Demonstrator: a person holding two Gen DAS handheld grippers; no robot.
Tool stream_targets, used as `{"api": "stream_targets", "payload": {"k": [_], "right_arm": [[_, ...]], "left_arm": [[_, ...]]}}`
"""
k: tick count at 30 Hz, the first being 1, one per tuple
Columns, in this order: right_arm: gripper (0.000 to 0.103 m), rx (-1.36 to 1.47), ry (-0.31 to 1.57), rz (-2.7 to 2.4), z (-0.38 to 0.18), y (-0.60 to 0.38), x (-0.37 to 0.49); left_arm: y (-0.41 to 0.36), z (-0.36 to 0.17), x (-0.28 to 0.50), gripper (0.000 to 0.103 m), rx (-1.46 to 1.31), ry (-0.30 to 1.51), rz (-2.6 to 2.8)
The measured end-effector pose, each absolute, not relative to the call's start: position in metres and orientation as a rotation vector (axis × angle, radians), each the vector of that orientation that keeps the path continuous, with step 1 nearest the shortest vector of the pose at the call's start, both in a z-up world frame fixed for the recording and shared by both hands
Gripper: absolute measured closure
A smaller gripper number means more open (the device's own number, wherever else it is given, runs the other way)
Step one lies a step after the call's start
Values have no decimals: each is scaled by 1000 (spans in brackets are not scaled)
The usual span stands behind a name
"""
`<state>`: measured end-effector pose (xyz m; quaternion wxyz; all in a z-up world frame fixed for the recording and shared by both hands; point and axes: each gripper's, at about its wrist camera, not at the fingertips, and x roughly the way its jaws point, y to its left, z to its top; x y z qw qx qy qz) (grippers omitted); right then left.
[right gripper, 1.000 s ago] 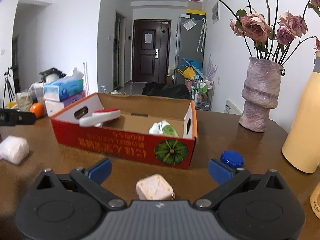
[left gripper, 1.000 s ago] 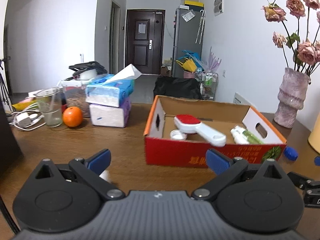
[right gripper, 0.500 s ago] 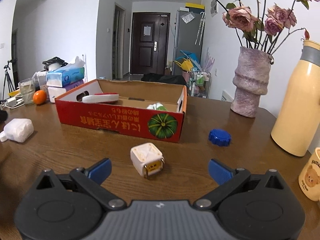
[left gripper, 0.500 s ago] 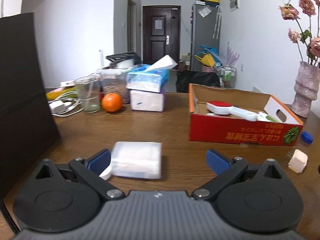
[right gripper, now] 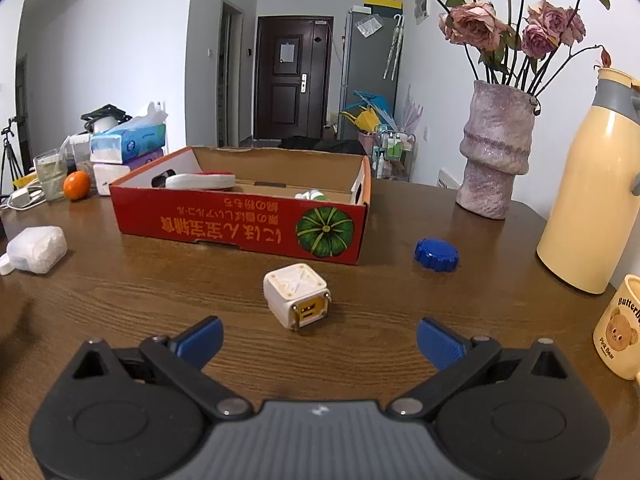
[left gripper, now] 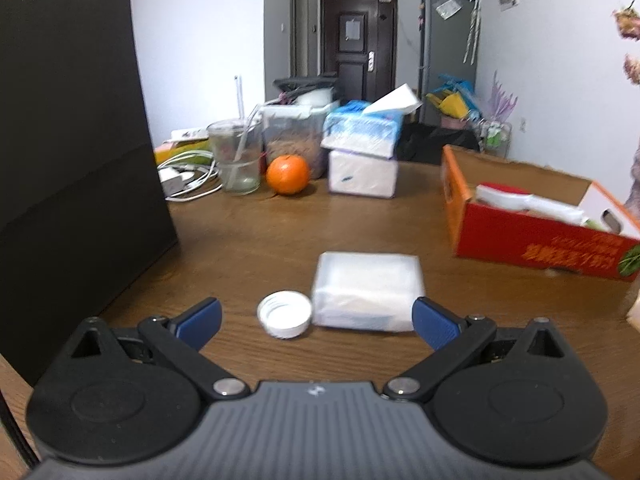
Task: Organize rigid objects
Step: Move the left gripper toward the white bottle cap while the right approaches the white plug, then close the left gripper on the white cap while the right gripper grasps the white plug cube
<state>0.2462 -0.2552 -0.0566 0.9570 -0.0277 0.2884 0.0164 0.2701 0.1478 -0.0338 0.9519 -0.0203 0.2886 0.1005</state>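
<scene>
Left gripper (left gripper: 316,322): jaws wide, empty; white cap (left gripper: 285,314) and tissue pack (left gripper: 367,290) between fingers.
Right gripper (right gripper: 319,340): released; charger cube (right gripper: 297,295) just ahead on bare desk (right gripper: 160,292).
Red box (right gripper: 240,228): beyond cube, mid-desk.
Blue cap (right gripper: 436,255): right of the box's near right corner, clear wood around.

Soft, even daylight fills both views, with faint shadows on the wooden table (right gripper: 160,292). The left wrist view is smeared with motion blur; the right is sharp. Fisheye bending darkens the corners.
</scene>
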Motion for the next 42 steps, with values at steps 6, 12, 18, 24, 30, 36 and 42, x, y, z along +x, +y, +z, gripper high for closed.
{"api": "stream_targets", "payload": {"k": [6,12,18,24,30,36,42], "right_arm": [[0,-62,605,19,-63,-252,252],[0,-68,638,-4,-74,-250,267],[0,-54,659,-25,-81,-250,280],[0,-52,661,-24,-84,-247,291],[0,-50,670,-27,-88,-245,303],[0,-43,660,-30,-88,-245,314],[1,-43,669,-32,-91,-242,327]], "left_arm": [[172,-52,285,0,-17,633,258],[186,-67,300,2,-13,675,281],[191,-77,313,13,-11,719,279],[192,-78,319,23,-12,713,259],[192,-79,321,63,-26,718,202],[194,-76,317,86,-38,692,210],[196,-74,316,87,-49,682,220]]}}
